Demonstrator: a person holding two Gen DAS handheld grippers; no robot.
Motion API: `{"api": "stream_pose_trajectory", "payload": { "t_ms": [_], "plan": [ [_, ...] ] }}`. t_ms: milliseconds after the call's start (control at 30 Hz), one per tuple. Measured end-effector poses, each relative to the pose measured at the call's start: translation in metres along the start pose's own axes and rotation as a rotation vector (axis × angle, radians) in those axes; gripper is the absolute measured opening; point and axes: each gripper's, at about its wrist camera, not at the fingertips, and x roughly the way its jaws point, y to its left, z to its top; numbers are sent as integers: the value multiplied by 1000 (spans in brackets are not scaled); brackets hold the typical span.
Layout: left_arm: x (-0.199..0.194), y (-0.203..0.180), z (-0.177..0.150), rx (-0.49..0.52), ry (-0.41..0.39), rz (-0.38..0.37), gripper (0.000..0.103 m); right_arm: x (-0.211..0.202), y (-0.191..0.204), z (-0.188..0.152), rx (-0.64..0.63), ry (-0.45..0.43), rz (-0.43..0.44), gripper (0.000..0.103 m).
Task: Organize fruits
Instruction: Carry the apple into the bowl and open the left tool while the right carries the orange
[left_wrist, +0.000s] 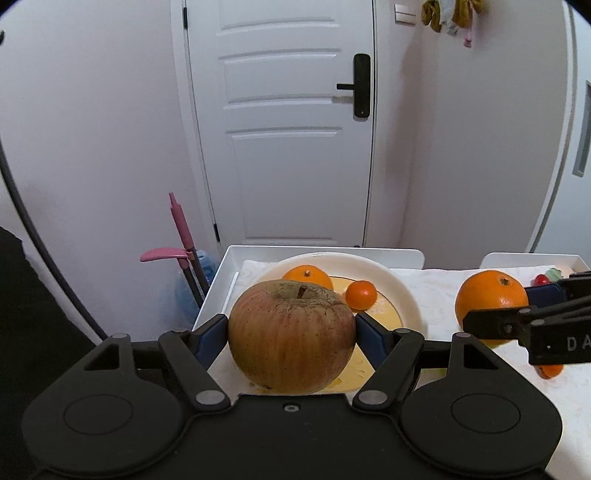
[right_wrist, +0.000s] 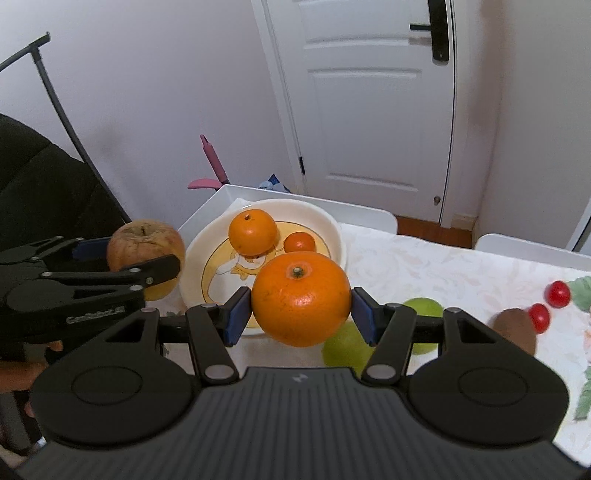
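My left gripper (left_wrist: 291, 330) is shut on a large russet apple (left_wrist: 291, 334), held in the air just in front of a white plate (left_wrist: 402, 291). The plate holds an orange (left_wrist: 308, 277) and a small tangerine (left_wrist: 361, 294). My right gripper (right_wrist: 300, 309) is shut on a big orange (right_wrist: 301, 299), lifted above the table beside the same plate (right_wrist: 332, 229). In the right wrist view the left gripper (right_wrist: 147, 266) and its apple (right_wrist: 146, 240) hang left of the plate. In the left wrist view the right gripper's orange (left_wrist: 491, 299) shows at the right.
Two green fruits (right_wrist: 345, 350) lie on the patterned tablecloth (right_wrist: 443, 269) under my right gripper, with a brown kiwi (right_wrist: 515, 330) and two cherry tomatoes (right_wrist: 557, 293) to the right. A white tray (left_wrist: 229, 273) rims the plate. A black chair (right_wrist: 44, 184) stands at the left.
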Motion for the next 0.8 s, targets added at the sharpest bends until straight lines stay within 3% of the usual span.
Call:
{"api": "stream_pose_trajectory", "payload": {
  "t_ms": [433,667,733,800],
  "plan": [
    [74,13,0,27,83,-51,78,44,7,15,22,43,-36,74],
    [87,14,-1,41,123,-72,79,55,5,19,30,58,-52,74],
    [89,15,1,38,138,-82,81,57,5,21,28,62,-55,74],
    [84,16,5,37,110,-90,102,57,5,24,24,61,-58,74]
  ]
}}
